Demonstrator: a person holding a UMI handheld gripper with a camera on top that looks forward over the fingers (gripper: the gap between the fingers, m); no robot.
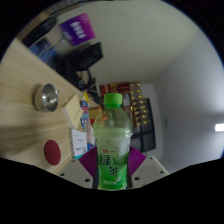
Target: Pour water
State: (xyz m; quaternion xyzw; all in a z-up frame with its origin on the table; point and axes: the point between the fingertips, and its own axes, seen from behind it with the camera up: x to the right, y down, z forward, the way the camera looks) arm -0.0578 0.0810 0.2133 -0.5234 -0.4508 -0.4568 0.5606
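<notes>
A green tea bottle (112,140) with a green cap and a green label stands between my fingers, filling the space between them. My gripper (112,163) is shut on the bottle, with the purple pads (86,150) pressing its label from both sides. The whole scene appears tilted, so the bottle is held leaning off the table. A shiny metal cup (46,96) stands on the wooden table (20,85), off to the left and beyond the bottle. Whether the cup holds any liquid cannot be seen.
A round red disc (52,152) lies on the table near the left finger. A small white box (79,138) sits just left of the bottle. A purple box (78,30) and shelves (135,105) show in the room beyond.
</notes>
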